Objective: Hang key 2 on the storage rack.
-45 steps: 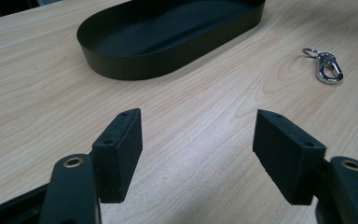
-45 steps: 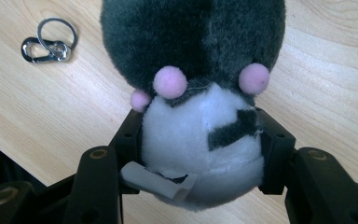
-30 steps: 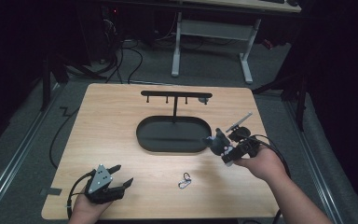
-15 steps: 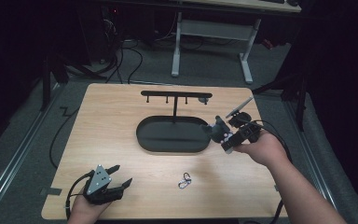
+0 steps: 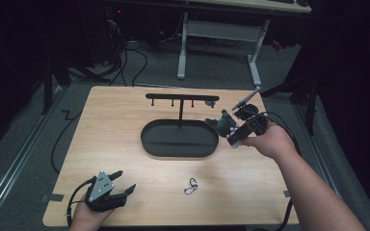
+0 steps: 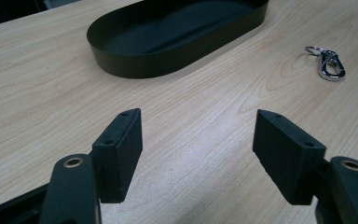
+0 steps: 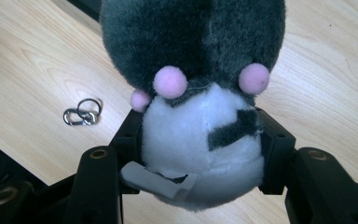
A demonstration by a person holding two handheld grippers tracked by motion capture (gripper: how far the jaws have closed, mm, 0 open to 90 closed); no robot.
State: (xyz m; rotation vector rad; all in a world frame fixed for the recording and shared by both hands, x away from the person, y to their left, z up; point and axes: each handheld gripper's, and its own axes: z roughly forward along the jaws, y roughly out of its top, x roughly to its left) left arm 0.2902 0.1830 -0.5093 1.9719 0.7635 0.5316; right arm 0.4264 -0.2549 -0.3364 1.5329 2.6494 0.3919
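Note:
A grey and white plush toy [image 7: 200, 107] with pink pom-poms sits squeezed between the jaws of my right gripper [image 7: 200, 140]. In the high view this gripper [image 5: 229, 130] holds the plush toy [image 5: 221, 123] in the air over the right end of the black oval tray [image 5: 179, 139]. A black hook rack [image 5: 180, 98] rises behind the tray. My left gripper [image 5: 120, 187] rests at the front left of the table, open, nothing between its jaws [image 6: 198, 149]. A silver key ring with clasp [image 5: 191, 186] lies on the wood in front of the tray.
The wooden table [image 5: 101, 134] has bare wood around the tray. The key ring [image 6: 327, 63] lies to the right ahead of my left gripper, the tray [image 6: 177, 32] beyond it. A white desk frame [image 5: 219, 43] and cables stand on the floor behind.
My right gripper has carried the plush toy up and away from me, from beside the tray's right end towards the rack's right tip. The left gripper has stayed put.

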